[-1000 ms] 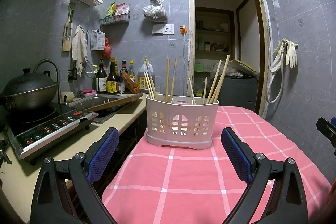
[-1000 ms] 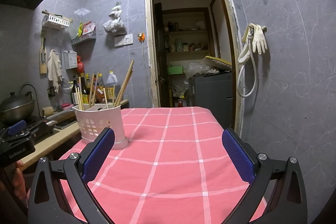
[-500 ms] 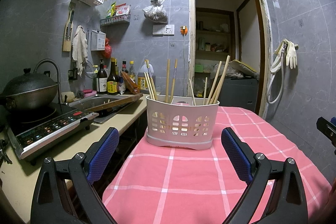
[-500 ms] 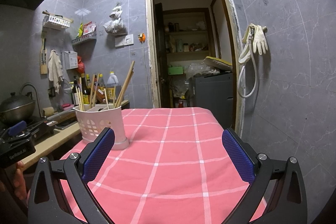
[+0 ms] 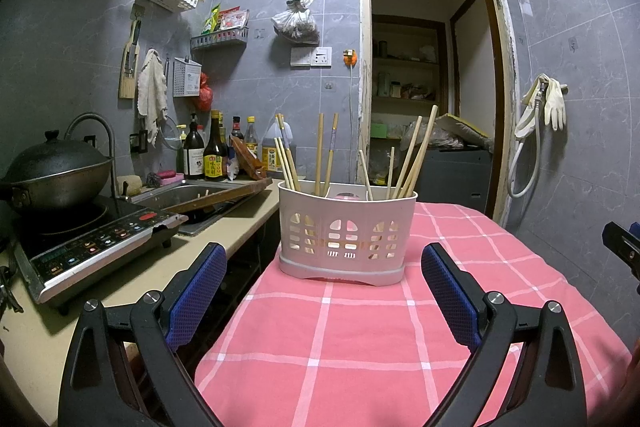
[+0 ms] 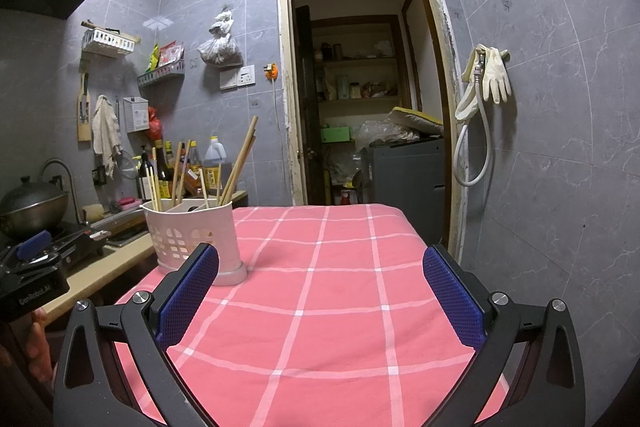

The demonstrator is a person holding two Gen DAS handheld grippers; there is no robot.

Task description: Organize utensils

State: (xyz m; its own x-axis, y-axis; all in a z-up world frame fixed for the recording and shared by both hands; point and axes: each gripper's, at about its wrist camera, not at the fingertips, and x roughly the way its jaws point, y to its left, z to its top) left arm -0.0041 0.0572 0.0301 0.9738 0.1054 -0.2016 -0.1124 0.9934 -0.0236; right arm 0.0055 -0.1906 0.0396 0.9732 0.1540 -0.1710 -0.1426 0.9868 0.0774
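Note:
A white slotted utensil holder (image 5: 346, 233) stands on the pink checked tablecloth (image 5: 360, 339), with several wooden chopsticks (image 5: 416, 151) upright or leaning in it. My left gripper (image 5: 324, 291) is open and empty, a short way in front of the holder. In the right wrist view the holder (image 6: 192, 235) stands at the table's left edge. My right gripper (image 6: 320, 291) is open and empty over the cloth (image 6: 340, 307), to the right of the holder.
A counter (image 5: 132, 279) lies left of the table with an induction cooker (image 5: 96, 243), a wok (image 5: 56, 171), a sink (image 5: 180, 193) and bottles (image 5: 212, 155). Behind the table is a doorway (image 6: 360, 87). Gloves and a hose (image 6: 484, 87) hang on the right wall.

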